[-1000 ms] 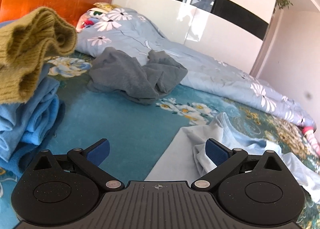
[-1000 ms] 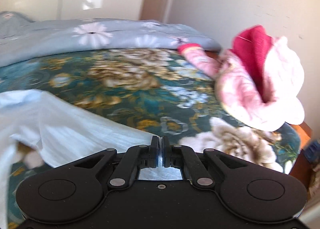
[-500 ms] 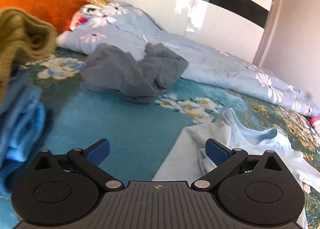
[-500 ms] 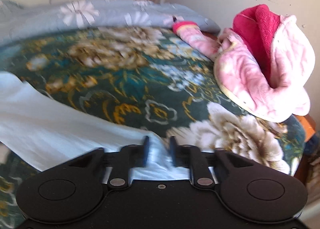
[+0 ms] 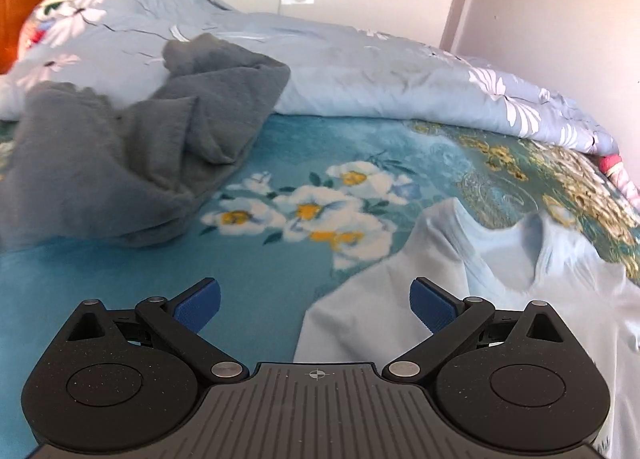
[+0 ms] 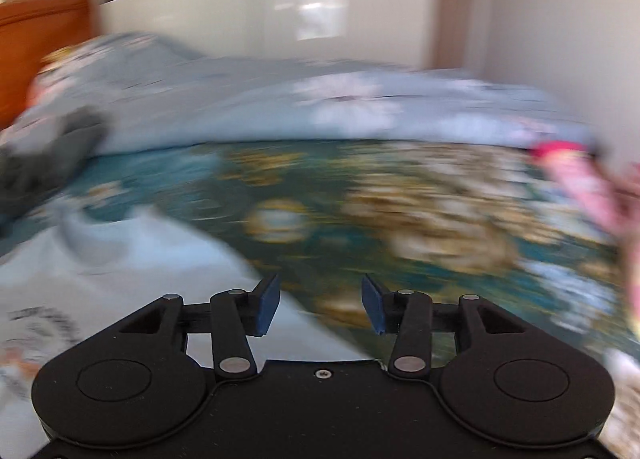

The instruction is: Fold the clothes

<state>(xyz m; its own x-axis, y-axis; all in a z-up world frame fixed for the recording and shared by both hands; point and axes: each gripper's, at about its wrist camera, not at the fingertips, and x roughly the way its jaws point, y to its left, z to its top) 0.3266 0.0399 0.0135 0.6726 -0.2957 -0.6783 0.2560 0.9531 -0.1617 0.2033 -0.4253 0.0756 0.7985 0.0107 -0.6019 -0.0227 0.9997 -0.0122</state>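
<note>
Fingers: left gripper [image 5: 315, 301] spread wide, nothing between its 2 pads. Right gripper [image 6: 320, 303] jaws opening, nothing gripped; shirt edge lies just under them. View from the right is blurred.

Pale blue shirt [image 5: 500, 267] lies on the floral bedspread [image 5: 120, 283], collar toward the quilt [image 5: 380, 71]. Grey garment [image 5: 132, 147] heaped well apart, unfolded.

Step, as judged: between grasps on the shirt. Next calls for each gripper to pinch an edge or a shoulder.
</note>
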